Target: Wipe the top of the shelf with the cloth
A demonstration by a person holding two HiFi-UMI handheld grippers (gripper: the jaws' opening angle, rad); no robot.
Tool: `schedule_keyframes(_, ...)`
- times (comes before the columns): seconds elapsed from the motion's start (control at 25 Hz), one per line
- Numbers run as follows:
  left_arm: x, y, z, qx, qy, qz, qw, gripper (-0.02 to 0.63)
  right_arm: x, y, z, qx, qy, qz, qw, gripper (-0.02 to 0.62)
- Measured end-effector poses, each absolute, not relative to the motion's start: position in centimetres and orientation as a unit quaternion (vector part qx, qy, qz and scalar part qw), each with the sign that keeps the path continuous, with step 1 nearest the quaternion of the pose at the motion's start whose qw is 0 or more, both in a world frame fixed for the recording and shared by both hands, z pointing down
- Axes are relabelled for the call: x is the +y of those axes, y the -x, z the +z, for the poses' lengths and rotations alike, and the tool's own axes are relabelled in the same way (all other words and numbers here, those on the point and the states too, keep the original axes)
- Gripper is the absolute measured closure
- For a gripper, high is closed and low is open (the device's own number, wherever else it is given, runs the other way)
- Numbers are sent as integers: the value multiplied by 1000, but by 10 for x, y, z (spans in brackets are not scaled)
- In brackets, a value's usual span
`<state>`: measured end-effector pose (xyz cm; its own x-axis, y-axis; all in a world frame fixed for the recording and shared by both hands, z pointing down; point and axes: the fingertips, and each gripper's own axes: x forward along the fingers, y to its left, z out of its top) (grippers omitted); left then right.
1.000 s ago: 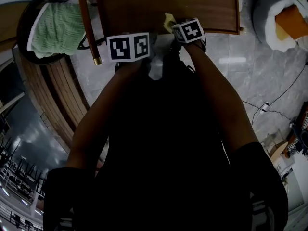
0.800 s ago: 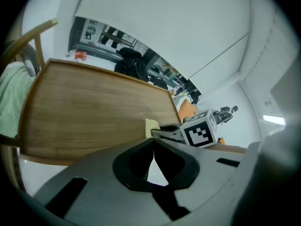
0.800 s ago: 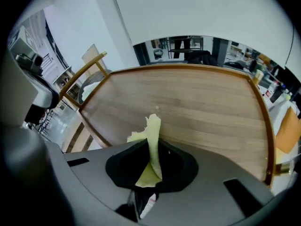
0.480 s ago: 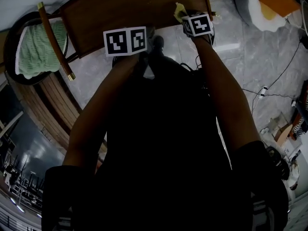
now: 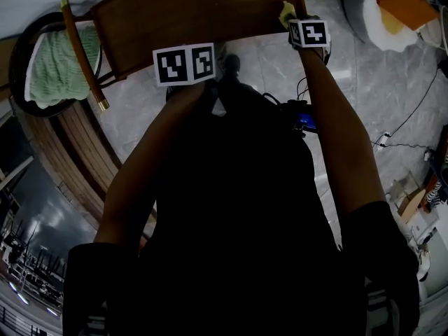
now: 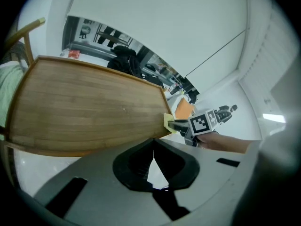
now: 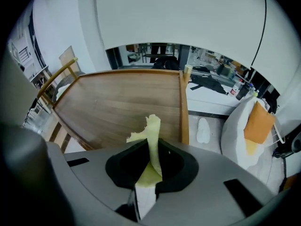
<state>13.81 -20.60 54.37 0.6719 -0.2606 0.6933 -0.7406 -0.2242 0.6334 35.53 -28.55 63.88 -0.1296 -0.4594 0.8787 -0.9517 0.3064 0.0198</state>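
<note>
The wooden shelf top (image 5: pixel 189 9) fills the upper head view, and it also lies ahead in both gripper views. My right gripper (image 7: pixel 153 142) is shut on a pale yellow cloth (image 7: pixel 151 131), which sticks up between its jaws. In the head view the cloth (image 5: pixel 287 12) sits at the shelf's near right corner, just beyond the right gripper's marker cube (image 5: pixel 309 32). My left gripper (image 6: pixel 154 142) is shut with nothing in it and hovers at the shelf's near edge. The left gripper view also catches the right gripper's cube (image 6: pixel 201 123) and the cloth (image 6: pixel 168 122) at that corner.
A round dark chair holding a green knitted cloth (image 5: pixel 49 61) stands left of the shelf, with a wooden rail (image 5: pixel 82 54) beside it. A white beanbag with an orange cushion (image 7: pixel 256 121) sits to the right. A white slipper (image 7: pixel 203 130) and cables (image 5: pixel 413 110) lie on the marble floor.
My right gripper has slid to the right along the shelf's near edge with the cloth, reaching the right corner. The left gripper has stayed roughly where it was.
</note>
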Motion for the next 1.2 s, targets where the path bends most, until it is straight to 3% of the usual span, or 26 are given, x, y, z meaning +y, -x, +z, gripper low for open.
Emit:
schedule_keyframes(0.16,-206,-114,525,-341,-757,209,516,594,-291,-350,621,-710,-506,299,388,548)
schedule_keyframes(0.32,-202,-75,485,-348,-777,186,491,594,-295,-316,537,-780,-501,222,303,548)
schedule_keyframes(0.56,-200,3,421,-357,-825,89,430,595,-267,-210,395,-874,-440,189,83,548)
schedule_keyframes(0.8,-168,50,342,-253,-895,-36,365,595,-213,-123,288,-919,-304,218,-125,548)
schedule_keyframes(0.92,-153,68,309,-222,-915,-79,326,595,-184,-92,257,-934,-248,196,-164,548)
schedule_keyframes(1.2,-120,85,255,-197,-940,-110,256,595,-138,-48,225,-944,-190,195,-186,548)
